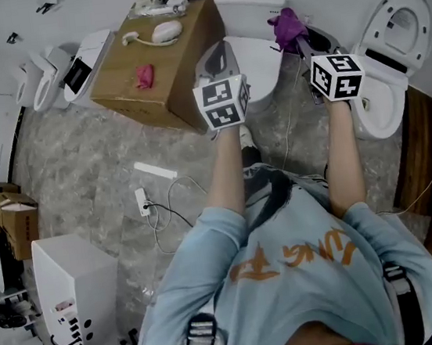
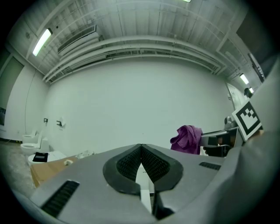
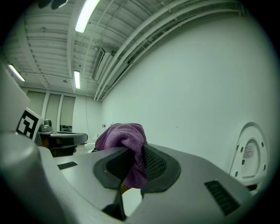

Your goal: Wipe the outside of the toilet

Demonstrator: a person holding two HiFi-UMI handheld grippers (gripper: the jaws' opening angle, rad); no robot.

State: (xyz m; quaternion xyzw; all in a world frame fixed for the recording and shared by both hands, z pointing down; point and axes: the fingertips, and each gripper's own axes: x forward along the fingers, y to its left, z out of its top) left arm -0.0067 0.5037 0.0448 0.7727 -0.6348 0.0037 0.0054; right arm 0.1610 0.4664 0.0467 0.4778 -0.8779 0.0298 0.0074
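Purple and bunched, the cloth [image 3: 124, 138] sits in our right gripper [image 3: 136, 154], whose jaws are clamped on it so that a fold rises above them and a tail hangs down between the ribbed pads. In the head view the same cloth [image 1: 288, 28] shows in the upper middle of the frame, held by the right gripper [image 1: 304, 52] over the right edge of the white toilet [image 1: 261, 67], close to its tank [image 1: 250, 1]; we cannot tell whether cloth and porcelain touch. Our left gripper [image 2: 141, 149] has its jaws pressed together with nothing between them, and in the head view this left gripper [image 1: 216, 56] hangs over the left side of the toilet's closed lid. From the left gripper view the cloth [image 2: 187, 139] appears to the right of centre, against the bare white wall [image 2: 131, 100]. To the left of the toilet stands a cardboard box [image 1: 163, 68] with a pink scrap [image 1: 145, 76] and some white items on top. A second toilet [image 1: 380, 103] with its lid raised stands at the right edge of the frame, and more white toilets [image 1: 45, 76] line the upper left. On the grey marbled floor [image 1: 81, 170] lie a white power strip [image 1: 142, 201] and a looped cable [image 1: 169, 209]. A white cabinet [image 1: 70, 293] fills the lower left corner.
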